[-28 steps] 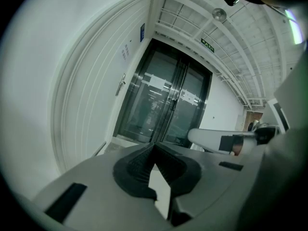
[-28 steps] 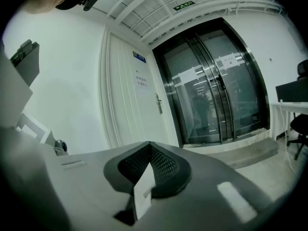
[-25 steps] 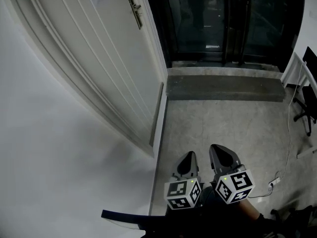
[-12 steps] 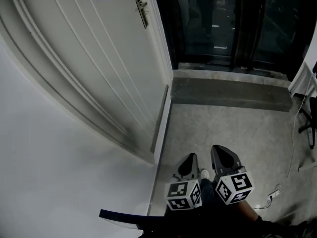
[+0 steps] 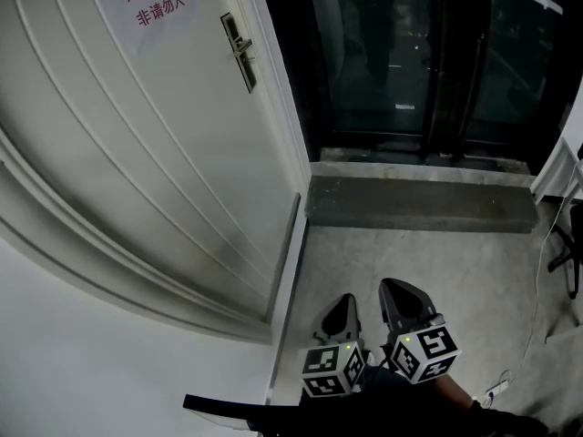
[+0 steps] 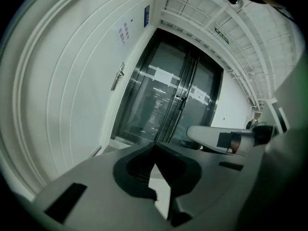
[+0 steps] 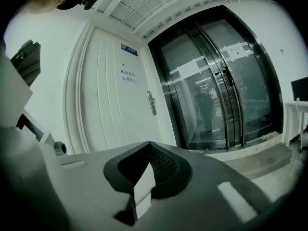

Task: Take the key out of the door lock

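Note:
The white panelled door (image 5: 155,153) fills the left of the head view. Its metal handle and lock plate (image 5: 239,51) sit high up by the door's right edge, far from both grippers. The handle also shows small in the left gripper view (image 6: 117,76) and the right gripper view (image 7: 151,103). No key can be made out at this distance. My left gripper (image 5: 344,299) and right gripper (image 5: 393,285) hang low side by side above the concrete floor. Both are shut with nothing between the jaws.
A paper sign with red characters (image 5: 155,1) is stuck on the door. Dark glass sliding doors (image 5: 410,53) stand behind a raised grey step (image 5: 419,203). A cable (image 5: 537,280) and a power strip (image 5: 499,388) lie on the floor at right, beside a chair base (image 5: 569,244).
The head view has tilted up and swung, so the sign and more of the door show now. Both grippers stay low, shut and side by side.

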`<move>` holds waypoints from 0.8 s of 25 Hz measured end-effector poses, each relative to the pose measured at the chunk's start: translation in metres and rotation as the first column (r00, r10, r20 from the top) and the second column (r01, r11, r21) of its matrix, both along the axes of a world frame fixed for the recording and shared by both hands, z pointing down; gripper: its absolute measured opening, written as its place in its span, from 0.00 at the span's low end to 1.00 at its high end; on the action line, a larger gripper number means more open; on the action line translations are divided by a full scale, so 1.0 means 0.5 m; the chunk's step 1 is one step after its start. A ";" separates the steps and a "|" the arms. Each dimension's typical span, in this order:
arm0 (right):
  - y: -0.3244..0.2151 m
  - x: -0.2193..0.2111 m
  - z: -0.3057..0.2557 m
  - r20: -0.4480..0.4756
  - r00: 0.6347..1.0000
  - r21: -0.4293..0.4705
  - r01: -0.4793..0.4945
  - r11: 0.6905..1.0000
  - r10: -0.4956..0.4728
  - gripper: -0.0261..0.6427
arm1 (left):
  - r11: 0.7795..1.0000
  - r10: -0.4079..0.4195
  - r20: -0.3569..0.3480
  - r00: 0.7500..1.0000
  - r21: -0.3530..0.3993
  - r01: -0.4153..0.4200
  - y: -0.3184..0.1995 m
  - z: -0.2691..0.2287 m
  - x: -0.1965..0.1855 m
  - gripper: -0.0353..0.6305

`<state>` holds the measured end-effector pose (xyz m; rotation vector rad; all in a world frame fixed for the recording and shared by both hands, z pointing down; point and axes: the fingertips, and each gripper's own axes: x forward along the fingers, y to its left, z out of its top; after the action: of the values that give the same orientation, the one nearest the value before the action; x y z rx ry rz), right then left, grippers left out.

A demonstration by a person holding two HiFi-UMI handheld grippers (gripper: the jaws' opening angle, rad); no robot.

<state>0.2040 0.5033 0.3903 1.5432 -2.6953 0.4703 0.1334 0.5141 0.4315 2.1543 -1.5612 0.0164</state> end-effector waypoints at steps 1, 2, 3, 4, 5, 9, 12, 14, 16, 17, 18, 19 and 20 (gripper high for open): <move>-0.017 0.010 0.000 -0.001 1.000 -0.001 0.002 1.000 -0.002 0.04 | 1.000 -0.003 -0.003 1.000 0.007 0.003 -0.019 -0.002 0.009 0.05; -0.032 0.018 0.000 -0.002 1.000 -0.002 0.005 1.000 -0.005 0.04 | 1.000 -0.006 -0.005 1.000 0.012 0.007 -0.036 -0.003 0.018 0.05; -0.046 0.027 0.000 -0.002 1.000 -0.002 0.008 1.000 -0.008 0.04 | 1.000 -0.010 -0.009 1.000 0.016 0.010 -0.051 -0.005 0.026 0.05; -0.059 0.036 0.001 0.001 1.000 -0.002 0.008 1.000 -0.008 0.04 | 1.000 -0.012 -0.013 1.000 0.017 0.013 -0.065 -0.005 0.035 0.05; -0.071 0.045 0.002 0.006 1.000 -0.003 0.007 1.000 -0.007 0.04 | 1.000 -0.013 -0.018 1.000 0.015 0.014 -0.076 -0.005 0.043 0.05; -0.115 0.065 0.015 0.028 1.000 -0.027 0.002 1.000 -0.001 0.04 | 1.000 -0.008 -0.028 1.000 0.003 0.008 -0.118 0.001 0.060 0.05; -0.139 0.063 0.019 0.027 1.000 -0.030 0.006 1.000 -0.005 0.04 | 1.000 -0.012 -0.031 0.999 -0.004 0.012 -0.147 0.006 0.061 0.05; -0.161 0.060 0.023 0.027 1.000 -0.035 0.006 0.999 -0.005 0.04 | 1.000 -0.012 -0.030 0.999 -0.007 0.012 -0.168 0.007 0.061 0.05; -0.189 0.054 0.025 0.031 0.999 -0.042 0.006 0.999 -0.004 0.04 | 1.000 -0.012 -0.024 1.000 -0.010 0.012 -0.194 0.009 0.055 0.05; -0.205 0.049 0.026 0.034 0.999 -0.043 0.005 0.999 -0.003 0.04 | 1.000 -0.012 -0.022 1.000 -0.009 0.012 -0.209 0.010 0.050 0.05; -0.222 0.044 0.026 0.035 0.999 -0.042 0.004 0.999 -0.002 0.04 | 1.000 -0.012 -0.021 1.000 -0.007 0.012 -0.228 0.010 0.043 0.05; -0.241 0.037 0.026 0.037 0.999 -0.041 0.003 0.999 -0.001 0.04 | 1.000 -0.012 -0.019 1.000 -0.003 0.012 -0.249 0.010 0.036 0.05; -0.261 0.029 0.025 0.040 0.999 -0.040 0.002 0.999 0.000 0.04 | 1.000 -0.011 -0.018 1.000 0.001 0.011 -0.272 0.010 0.029 0.05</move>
<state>0.2186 0.3729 0.4030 1.5386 -2.6984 0.5568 0.1477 0.3780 0.4363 2.1406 -1.5635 -0.0078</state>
